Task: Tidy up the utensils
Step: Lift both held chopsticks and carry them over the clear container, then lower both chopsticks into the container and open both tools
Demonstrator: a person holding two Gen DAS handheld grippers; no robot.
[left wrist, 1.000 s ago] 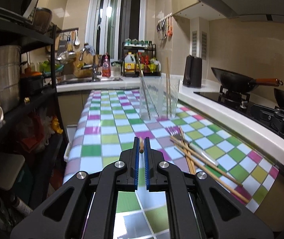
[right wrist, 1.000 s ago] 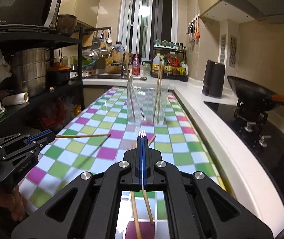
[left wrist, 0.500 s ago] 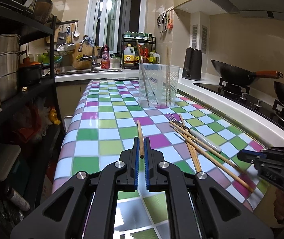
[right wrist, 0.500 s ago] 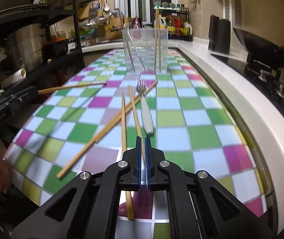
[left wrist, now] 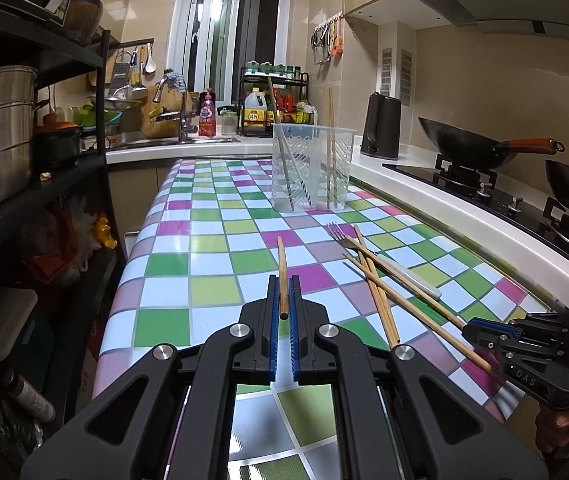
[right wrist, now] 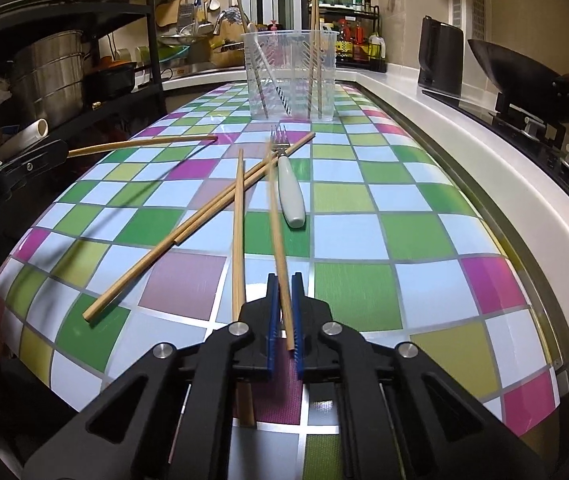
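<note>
Left wrist view: The left gripper (left wrist: pixel 283 296) has its jaws pressed together on a single wooden chopstick (left wrist: pixel 282 264). The chopstick lies between the blue pads and projects forward over the checkered tablecloth (left wrist: pixel 212 248). Farther along the table stands a clear plastic utensil holder (left wrist: pixel 313 168); it contains upright chopsticks and a striped item that cannot be identified. To the right of the held chopstick, a loose pile of chopsticks (left wrist: pixel 380 280) lies crossed on the cloth, with a fork (left wrist: pixel 384 258) among them, its tines toward the holder and its white handle toward the near edge. At the right edge, the right gripper (left wrist: pixel 474 330) sits low at the near end of one chopstick of the pile. A hand (left wrist: pixel 560 428) shows below it. A wok (left wrist: pixel 480 150) sits on the stove at the far right.

Right wrist view: The right gripper (right wrist: pixel 284 308) is pinched on the near end of one chopstick (right wrist: pixel 276 220) of the pile; the rest of that stick extends forward across the cloth (right wrist: pixel 404 220) toward the fork (right wrist: pixel 290 184). A second chopstick (right wrist: pixel 238 232) lies just to its left and passes under the gripper body. Two more chopsticks (right wrist: pixel 204 220) lie diagonally, crossing the others. The holder (right wrist: pixel 290 76) stands at the far end, centre. At the left edge, the left gripper (right wrist: pixel 60 154) holds its chopstick (right wrist: pixel 144 144) clear of the cloth, casting a shadow below it.
</note>
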